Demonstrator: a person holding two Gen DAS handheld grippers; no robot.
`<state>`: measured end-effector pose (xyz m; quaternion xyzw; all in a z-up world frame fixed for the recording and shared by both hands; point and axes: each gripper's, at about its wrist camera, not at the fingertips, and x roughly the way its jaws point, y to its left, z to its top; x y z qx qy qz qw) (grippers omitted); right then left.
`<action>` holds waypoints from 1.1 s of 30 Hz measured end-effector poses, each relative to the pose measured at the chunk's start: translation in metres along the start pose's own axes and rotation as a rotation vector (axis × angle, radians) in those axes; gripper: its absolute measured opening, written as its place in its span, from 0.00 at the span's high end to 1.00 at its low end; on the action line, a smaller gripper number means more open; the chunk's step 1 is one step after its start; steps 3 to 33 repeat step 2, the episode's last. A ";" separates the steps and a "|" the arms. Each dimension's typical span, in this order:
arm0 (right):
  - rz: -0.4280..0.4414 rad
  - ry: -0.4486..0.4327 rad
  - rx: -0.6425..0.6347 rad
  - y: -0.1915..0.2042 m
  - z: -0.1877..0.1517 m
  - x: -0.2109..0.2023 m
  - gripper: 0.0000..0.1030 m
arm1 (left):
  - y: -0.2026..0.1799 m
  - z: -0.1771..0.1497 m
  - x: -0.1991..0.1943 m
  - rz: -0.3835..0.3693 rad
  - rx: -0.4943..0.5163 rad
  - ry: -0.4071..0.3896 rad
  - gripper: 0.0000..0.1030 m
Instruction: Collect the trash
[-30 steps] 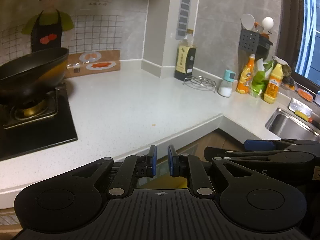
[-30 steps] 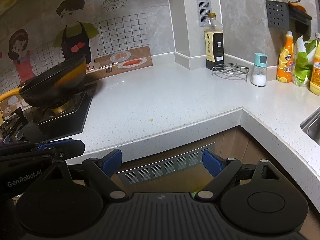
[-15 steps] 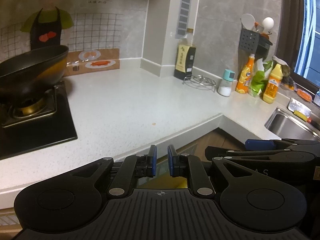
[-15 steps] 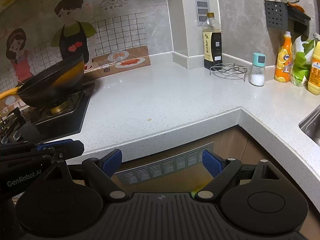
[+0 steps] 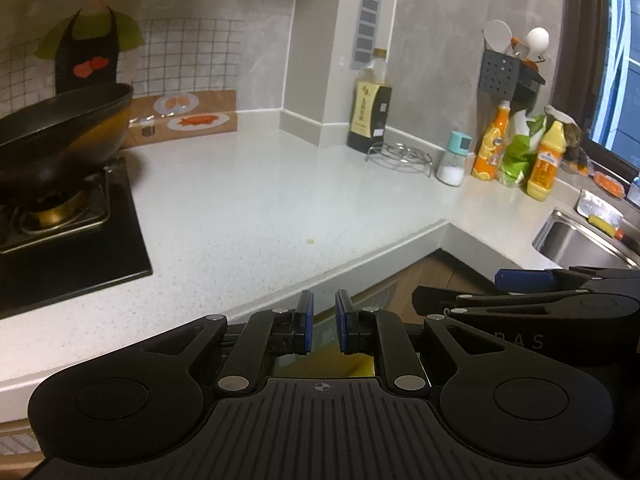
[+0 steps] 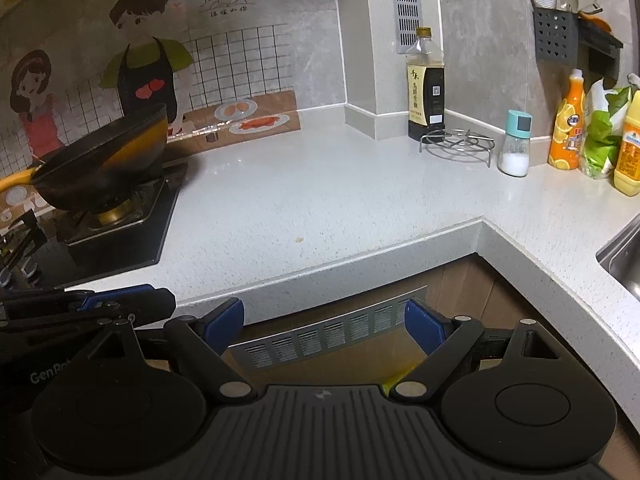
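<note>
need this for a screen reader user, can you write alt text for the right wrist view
The right gripper, its blue-padded jaws wide apart and holding nothing, is below the front edge of a white speckled L-shaped countertop. A black wok sits on a gas burner at left; a dark sauce bottle, wire trivet and salt shaker stand at the back.

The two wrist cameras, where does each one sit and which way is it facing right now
Left wrist: sits on the left gripper, facing the white countertop corner; its narrowly gapped blue pads and the right gripper at lower right show.
Right wrist: sits on the right gripper, facing the same corner from further right; its wide-open fingers and the left gripper at lower left show.
Shared: the wok on the stove, dark sauce bottle, wire trivet, salt shaker and a small crumb.
</note>
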<state>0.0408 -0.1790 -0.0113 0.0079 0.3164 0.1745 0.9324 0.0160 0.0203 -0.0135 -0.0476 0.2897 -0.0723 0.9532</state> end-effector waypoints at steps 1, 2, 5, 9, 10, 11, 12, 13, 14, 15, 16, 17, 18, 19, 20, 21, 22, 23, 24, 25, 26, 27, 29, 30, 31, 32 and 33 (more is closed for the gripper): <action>-0.005 0.000 -0.004 0.001 0.001 0.002 0.14 | 0.003 0.001 0.003 0.004 -0.005 0.000 0.85; -0.011 -0.003 -0.008 0.001 0.002 0.005 0.14 | 0.006 0.002 0.006 0.009 -0.013 0.003 0.85; -0.011 -0.003 -0.008 0.001 0.002 0.005 0.14 | 0.006 0.002 0.006 0.009 -0.013 0.003 0.85; -0.011 -0.003 -0.008 0.001 0.002 0.005 0.14 | 0.006 0.002 0.006 0.009 -0.013 0.003 0.85; -0.011 -0.003 -0.008 0.001 0.002 0.005 0.14 | 0.006 0.002 0.006 0.009 -0.013 0.003 0.85; -0.011 -0.003 -0.008 0.001 0.002 0.005 0.14 | 0.006 0.002 0.006 0.009 -0.013 0.003 0.85; -0.011 -0.003 -0.008 0.001 0.002 0.005 0.14 | 0.006 0.002 0.006 0.009 -0.013 0.003 0.85; -0.011 -0.003 -0.008 0.001 0.002 0.005 0.14 | 0.006 0.002 0.006 0.009 -0.013 0.003 0.85; -0.011 -0.003 -0.008 0.001 0.002 0.005 0.14 | 0.006 0.002 0.006 0.009 -0.013 0.003 0.85; -0.011 -0.003 -0.008 0.001 0.002 0.005 0.14 | 0.006 0.002 0.006 0.009 -0.013 0.003 0.85; -0.011 -0.003 -0.008 0.001 0.002 0.005 0.14 | 0.006 0.002 0.006 0.009 -0.013 0.003 0.85; -0.011 -0.003 -0.008 0.001 0.002 0.005 0.14 | 0.006 0.002 0.006 0.009 -0.013 0.003 0.85; -0.011 -0.003 -0.008 0.001 0.002 0.005 0.14 | 0.006 0.002 0.006 0.009 -0.013 0.003 0.85; -0.011 -0.003 -0.008 0.001 0.002 0.005 0.14 | 0.006 0.002 0.006 0.009 -0.013 0.003 0.85; -0.011 -0.003 -0.008 0.001 0.002 0.005 0.14 | 0.006 0.002 0.006 0.009 -0.013 0.003 0.85; -0.011 -0.003 -0.008 0.001 0.002 0.005 0.14 | 0.006 0.002 0.006 0.009 -0.013 0.003 0.85; -0.011 -0.003 -0.008 0.001 0.002 0.005 0.14 | 0.006 0.002 0.006 0.009 -0.013 0.003 0.85; -0.011 -0.003 -0.008 0.001 0.002 0.005 0.14 | 0.006 0.002 0.006 0.009 -0.013 0.003 0.85; -0.011 -0.003 -0.008 0.001 0.002 0.005 0.14 | 0.006 0.002 0.006 0.009 -0.013 0.003 0.85; -0.011 -0.003 -0.008 0.001 0.002 0.005 0.14 | 0.006 0.002 0.006 0.009 -0.013 0.003 0.85; -0.011 -0.003 -0.008 0.001 0.002 0.005 0.14 | 0.006 0.002 0.006 0.009 -0.013 0.003 0.85; -0.011 -0.003 -0.008 0.001 0.002 0.005 0.14 | 0.006 0.002 0.006 0.009 -0.013 0.003 0.85; -0.011 -0.003 -0.008 0.001 0.002 0.005 0.14 | 0.006 0.002 0.006 0.009 -0.013 0.003 0.85; -0.011 -0.003 -0.008 0.001 0.002 0.005 0.14 | 0.006 0.002 0.006 0.009 -0.013 0.003 0.85; -0.011 -0.003 -0.008 0.001 0.002 0.005 0.14 | 0.006 0.002 0.006 0.009 -0.013 0.003 0.85; -0.011 -0.003 -0.008 0.001 0.002 0.005 0.14 | 0.006 0.002 0.006 0.009 -0.013 0.003 0.85; -0.011 -0.003 -0.008 0.001 0.002 0.005 0.14 | 0.006 0.002 0.006 0.009 -0.013 0.003 0.85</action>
